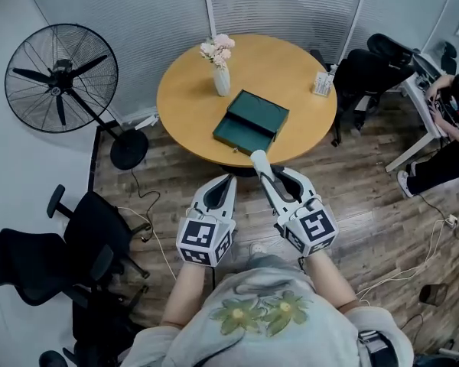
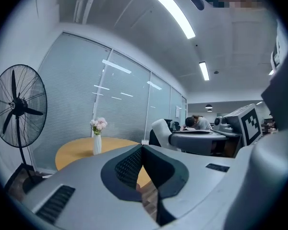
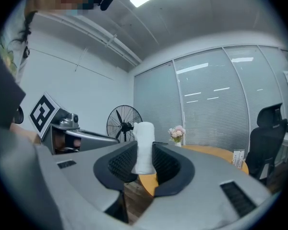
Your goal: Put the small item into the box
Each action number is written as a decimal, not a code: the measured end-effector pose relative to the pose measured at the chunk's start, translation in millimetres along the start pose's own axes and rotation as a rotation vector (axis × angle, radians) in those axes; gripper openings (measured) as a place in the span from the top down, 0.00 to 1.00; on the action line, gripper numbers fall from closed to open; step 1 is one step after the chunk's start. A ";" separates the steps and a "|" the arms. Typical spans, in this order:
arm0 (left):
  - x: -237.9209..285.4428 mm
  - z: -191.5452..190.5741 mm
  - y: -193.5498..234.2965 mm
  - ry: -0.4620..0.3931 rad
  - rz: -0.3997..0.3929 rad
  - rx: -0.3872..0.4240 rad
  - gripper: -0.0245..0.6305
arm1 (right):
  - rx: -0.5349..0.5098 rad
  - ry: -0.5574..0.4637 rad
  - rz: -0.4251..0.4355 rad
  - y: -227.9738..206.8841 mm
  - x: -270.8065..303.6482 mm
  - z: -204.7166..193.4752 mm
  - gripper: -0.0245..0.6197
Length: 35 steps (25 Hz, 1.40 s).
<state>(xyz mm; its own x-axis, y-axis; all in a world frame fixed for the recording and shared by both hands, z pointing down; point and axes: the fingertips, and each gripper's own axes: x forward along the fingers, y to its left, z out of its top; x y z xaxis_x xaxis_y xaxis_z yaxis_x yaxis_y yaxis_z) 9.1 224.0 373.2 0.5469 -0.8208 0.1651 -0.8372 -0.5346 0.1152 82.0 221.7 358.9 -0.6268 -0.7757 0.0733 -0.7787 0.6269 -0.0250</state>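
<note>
Head view: my right gripper (image 1: 278, 179) clamps a small white roll (image 1: 258, 160), standing on end between its jaws, just short of the round wooden table (image 1: 183, 113). On the table, a green box (image 1: 254, 116) sits with its drawer out, near a vase of flowers (image 1: 221, 73). My left gripper (image 1: 226, 180) is alongside, jaws pressed together, empty.

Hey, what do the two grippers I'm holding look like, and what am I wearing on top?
Both the left gripper and the right gripper are light grey tapering shells with dark ribbed pads inside the jaws. Each carries a cube of black-and-white square markers at its back. The top is pale with a green-and-yellow flower print; sleeves stop short of the forearms.
</note>
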 end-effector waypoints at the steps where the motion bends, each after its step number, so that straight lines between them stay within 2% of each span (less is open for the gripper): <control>1: 8.3 1.1 2.2 -0.003 0.008 -0.002 0.96 | -0.006 0.000 0.007 -7.4 4.0 1.0 0.80; 8: 49.4 11.7 10.7 -0.017 0.043 0.002 0.96 | -0.028 0.011 0.052 -50.3 26.4 6.4 0.80; 15: 77.2 6.5 31.2 0.018 0.058 -0.003 0.96 | -0.024 0.009 0.051 -76.2 56.6 4.3 0.80; 21: 107.9 6.1 71.8 0.039 0.048 -0.019 0.96 | -0.028 0.031 0.045 -91.8 102.4 -0.1 0.80; 26: 140.0 27.3 112.8 0.031 0.046 0.005 0.96 | -0.043 0.054 0.042 -112.9 144.8 4.7 0.80; 35: 182.4 28.6 172.8 0.052 0.020 -0.036 0.96 | -0.057 0.088 0.023 -132.7 213.8 0.5 0.80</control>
<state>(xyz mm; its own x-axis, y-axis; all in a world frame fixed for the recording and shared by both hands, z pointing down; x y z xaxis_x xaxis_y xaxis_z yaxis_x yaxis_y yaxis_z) -36.0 -23.8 395.2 0.5307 -0.8190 0.2182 -0.8475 -0.5102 0.1465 51.3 -27.4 377.4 -0.6380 -0.7532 0.1604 -0.7597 0.6497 0.0290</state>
